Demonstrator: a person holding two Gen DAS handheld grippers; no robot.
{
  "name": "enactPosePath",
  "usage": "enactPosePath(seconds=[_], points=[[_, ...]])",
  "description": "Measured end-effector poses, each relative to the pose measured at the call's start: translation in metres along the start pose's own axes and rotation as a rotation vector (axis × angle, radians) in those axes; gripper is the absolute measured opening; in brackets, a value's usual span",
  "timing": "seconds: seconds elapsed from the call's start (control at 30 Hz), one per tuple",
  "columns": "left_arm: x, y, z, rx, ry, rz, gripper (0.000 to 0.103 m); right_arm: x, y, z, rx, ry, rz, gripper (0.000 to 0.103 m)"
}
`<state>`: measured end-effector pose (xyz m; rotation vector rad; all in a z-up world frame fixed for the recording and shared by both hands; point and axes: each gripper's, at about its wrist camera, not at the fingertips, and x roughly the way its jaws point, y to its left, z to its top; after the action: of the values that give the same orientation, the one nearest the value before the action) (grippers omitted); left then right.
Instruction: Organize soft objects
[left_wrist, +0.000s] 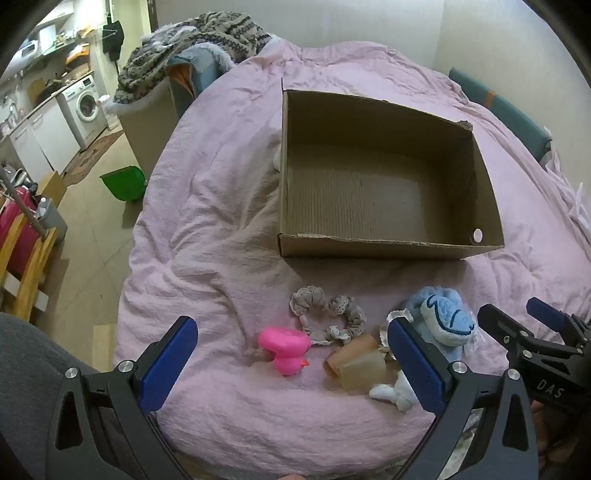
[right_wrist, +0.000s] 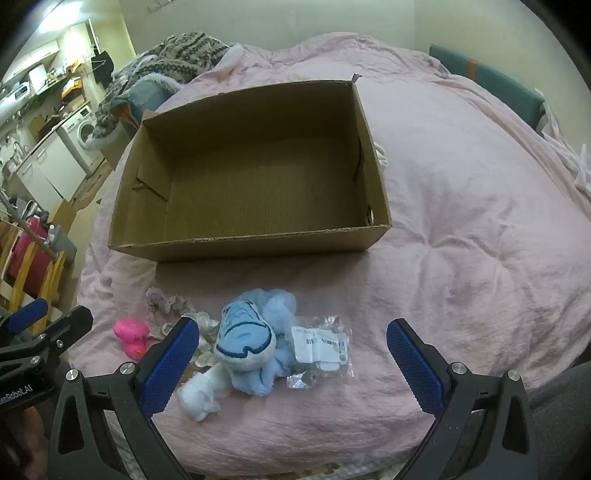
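Both tools hang wide apart and hold nothing: the left tool (left_wrist: 291, 363) hovers over the pink duck (left_wrist: 284, 349), the right tool (right_wrist: 293, 363) over the blue plush toy (right_wrist: 251, 341). The soft things lie bunched on the pink bed (right_wrist: 461, 221), just near of the empty cardboard box (right_wrist: 255, 236).

The crowding looks like the main risk. The scrunchie (left_wrist: 328, 314), the duck, the tan cups (left_wrist: 356, 365) and the white sock (right_wrist: 199, 397) sit close together or touching, so a grab could drag a neighbour along. The clear plastic bag (right_wrist: 321, 349) touches the plush and may snag. The quilt is puffy; a low pinch could catch bedding.
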<state>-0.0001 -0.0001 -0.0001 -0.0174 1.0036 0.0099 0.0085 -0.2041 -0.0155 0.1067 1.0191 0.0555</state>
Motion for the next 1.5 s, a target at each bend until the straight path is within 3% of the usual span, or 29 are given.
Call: enactPosePath(seconds=[1.3, 1.5], points=[[-0.0037, 0.0008, 0.0007, 0.010, -0.004, 0.021, 0.103, 0.0003, -0.0006, 0.0005, 0.010, 0.003, -0.002, 0.103], [-0.0037, 0.0002, 0.0046, -0.005, 0.006, -0.019, 0.103, -0.0015, -0.0056, 0.0056, 0.029, 0.013, 0.027, 0.103]])
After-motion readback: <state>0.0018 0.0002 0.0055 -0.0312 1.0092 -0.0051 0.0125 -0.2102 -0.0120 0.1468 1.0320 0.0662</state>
